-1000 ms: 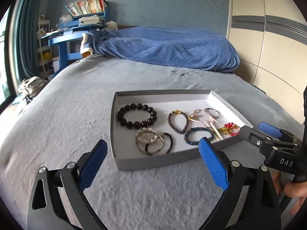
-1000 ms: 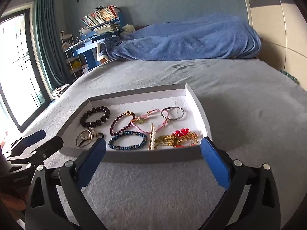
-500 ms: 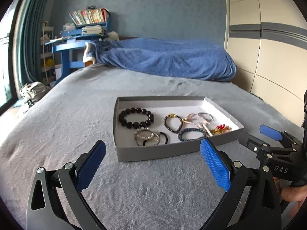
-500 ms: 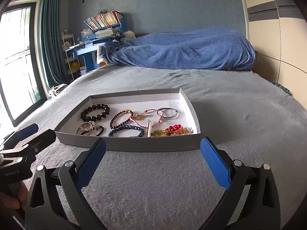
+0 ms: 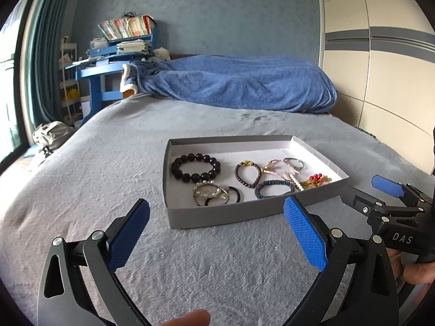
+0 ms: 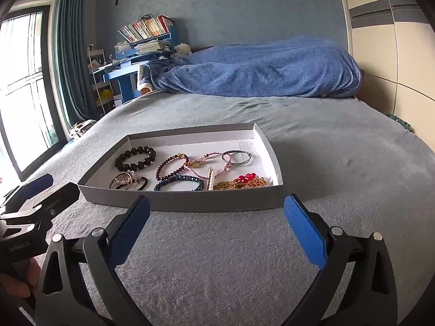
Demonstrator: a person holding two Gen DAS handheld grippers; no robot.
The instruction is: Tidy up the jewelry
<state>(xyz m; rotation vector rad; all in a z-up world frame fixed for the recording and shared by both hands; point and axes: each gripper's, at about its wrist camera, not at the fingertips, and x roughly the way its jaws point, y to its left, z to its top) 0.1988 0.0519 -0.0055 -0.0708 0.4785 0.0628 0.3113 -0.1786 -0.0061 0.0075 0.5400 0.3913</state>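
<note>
grey cardboard, a shallow tray [image 5: 217, 218], sits on the grey plush bed [image 5: 81, 179] with all the jewelry inside it. a second ago both cameras looked down into the tray from close above; now they sit lower and further back, so the tray's near wall hides more of its floor. nothing in the tray has shifted meanwhile. i read that as both claws having backed away with the pieces laid out, so the sorting looks finished, or between picks.

inside lie the black bead bracelet [image 5: 195, 167] at the far left, the pearl bangle with black hair ties [image 5: 214, 195] near the front wall, a dark maroon bead bracelet [image 5: 248, 174], a blue bead bracelet [image 5: 274, 188], a pink cord bracelet [image 6: 206, 163], a thin wire bangle [image 6: 236, 157] and a gold chain with red beads [image 6: 244, 180] at the right. the pieces lie side by side; a few on the right touch or overlap.

the left claw [image 5: 217, 233] hangs low over the bed just short of the tray, pointing level at it, jaws spread wide and empty. the right claw [image 6: 217, 233] does the same from the tray's right, also wide apart and holding nothing. each shows in the other's view, well clear of the tray.
</note>
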